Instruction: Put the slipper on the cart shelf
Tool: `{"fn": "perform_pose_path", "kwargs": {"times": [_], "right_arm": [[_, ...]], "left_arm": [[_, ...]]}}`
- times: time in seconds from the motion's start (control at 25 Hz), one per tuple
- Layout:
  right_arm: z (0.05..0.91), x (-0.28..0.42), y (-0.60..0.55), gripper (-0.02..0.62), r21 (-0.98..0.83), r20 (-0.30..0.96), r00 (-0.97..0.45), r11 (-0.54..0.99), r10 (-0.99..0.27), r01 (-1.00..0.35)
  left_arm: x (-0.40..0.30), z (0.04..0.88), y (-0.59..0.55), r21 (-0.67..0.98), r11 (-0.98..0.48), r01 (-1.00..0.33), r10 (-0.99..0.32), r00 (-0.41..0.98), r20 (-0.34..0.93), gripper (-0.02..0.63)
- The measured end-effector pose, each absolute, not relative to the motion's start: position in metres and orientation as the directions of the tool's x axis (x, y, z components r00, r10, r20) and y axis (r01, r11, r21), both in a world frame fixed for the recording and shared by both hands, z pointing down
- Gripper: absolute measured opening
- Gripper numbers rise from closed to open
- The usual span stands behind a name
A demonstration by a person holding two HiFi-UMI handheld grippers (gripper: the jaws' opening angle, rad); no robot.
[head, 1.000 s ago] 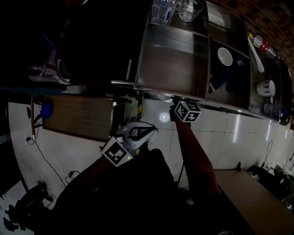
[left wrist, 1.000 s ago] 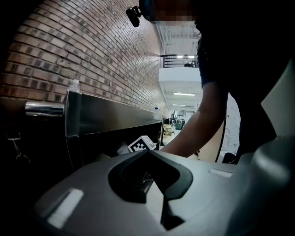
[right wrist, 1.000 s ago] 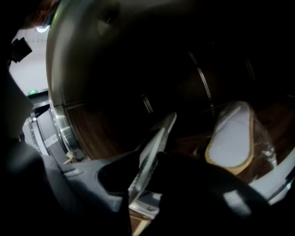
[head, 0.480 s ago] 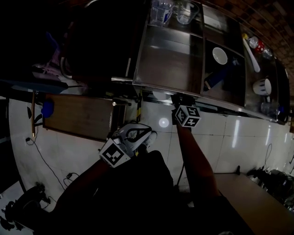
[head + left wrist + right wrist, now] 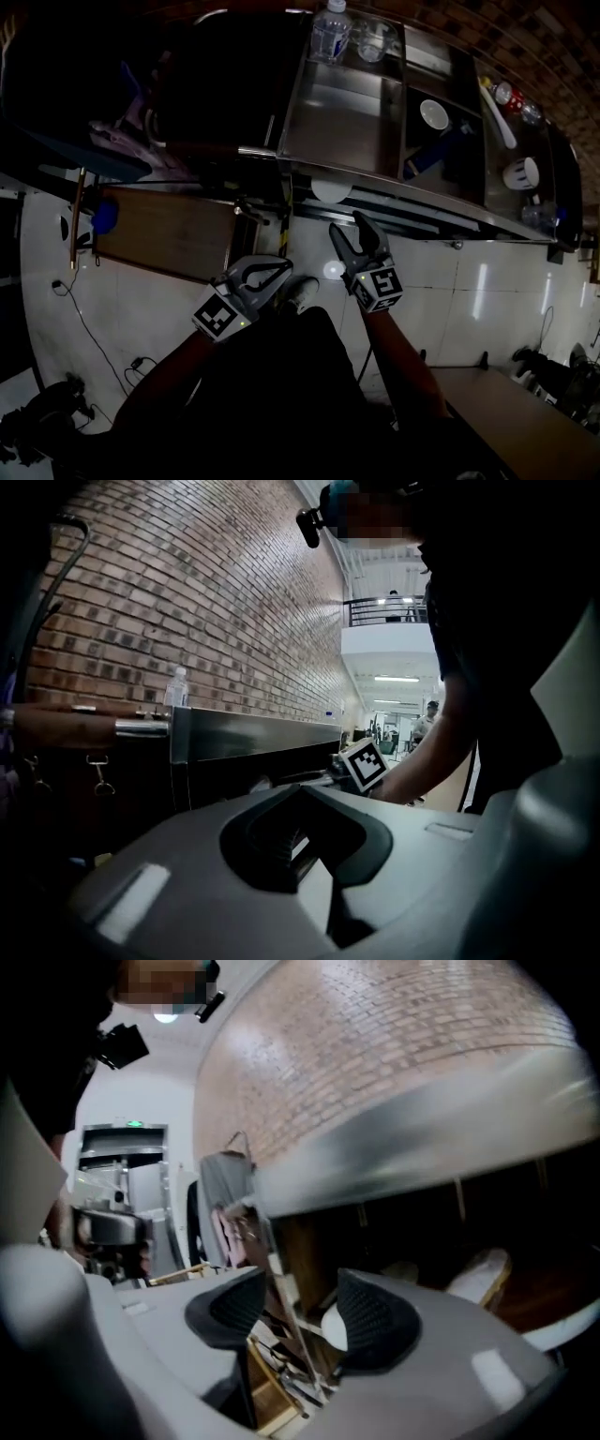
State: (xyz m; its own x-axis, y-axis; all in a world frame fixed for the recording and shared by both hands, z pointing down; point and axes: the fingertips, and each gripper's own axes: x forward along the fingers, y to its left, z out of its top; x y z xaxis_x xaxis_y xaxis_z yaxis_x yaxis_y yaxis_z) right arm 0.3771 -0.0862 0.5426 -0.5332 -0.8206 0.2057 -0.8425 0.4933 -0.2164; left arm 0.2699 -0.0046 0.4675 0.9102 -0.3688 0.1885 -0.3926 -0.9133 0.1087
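Note:
In the head view the slipper (image 5: pixel 330 187) is a white rounded shape on the steel cart's (image 5: pixel 352 108) lower shelf, poking out under the top's front edge. My right gripper (image 5: pixel 351 236) hangs a little in front of it, apart from it. Its jaws have just been opening and stand spread with nothing between them. In the right gripper view (image 5: pixel 295 1312) the cart's steel top spans the picture, with pale shapes in the dark shelf space below. My left gripper (image 5: pixel 260 274) is lower left, over the floor, its jaws (image 5: pixel 298 829) together and empty.
A water bottle (image 5: pixel 330 33) and a glass (image 5: pixel 373 37) stand at the cart top's far edge. To the right, a white bowl (image 5: pixel 433 114) lies in a sink. A wooden board (image 5: pixel 164 234) and a blue object (image 5: pixel 105 216) are left of the cart. Cables trail on the tiled floor.
The right gripper has drawn back from under the cart's front edge toward me, and its spread jaws now show. The left gripper has shifted slightly.

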Motion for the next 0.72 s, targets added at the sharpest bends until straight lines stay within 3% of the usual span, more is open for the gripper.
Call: {"fn": "perform_pose_path", "kwargs": {"times": [0.12,0.36,0.72], "right_arm": [[0.495,0.352,-0.059,0.227,-0.171,0.147,-0.594,0.571,-0.791,-0.803],[0.44,0.313,-0.012,0.011,-0.135,0.082,-0.687,0.675,-0.722,-0.726],[0.445,0.268,0.026,0.0,-0.125,0.153,-0.769,0.76,-0.62,-0.638]], "left_arm": [[0.26,0.454,0.006,0.114,-0.898,-0.426,-0.402,0.897,0.183,0.003],[0.246,0.435,0.021,0.115,-0.884,-0.453,-0.431,0.886,0.17,0.003],[0.225,0.428,0.033,0.096,-0.884,-0.457,-0.436,0.882,0.178,0.003]]}}
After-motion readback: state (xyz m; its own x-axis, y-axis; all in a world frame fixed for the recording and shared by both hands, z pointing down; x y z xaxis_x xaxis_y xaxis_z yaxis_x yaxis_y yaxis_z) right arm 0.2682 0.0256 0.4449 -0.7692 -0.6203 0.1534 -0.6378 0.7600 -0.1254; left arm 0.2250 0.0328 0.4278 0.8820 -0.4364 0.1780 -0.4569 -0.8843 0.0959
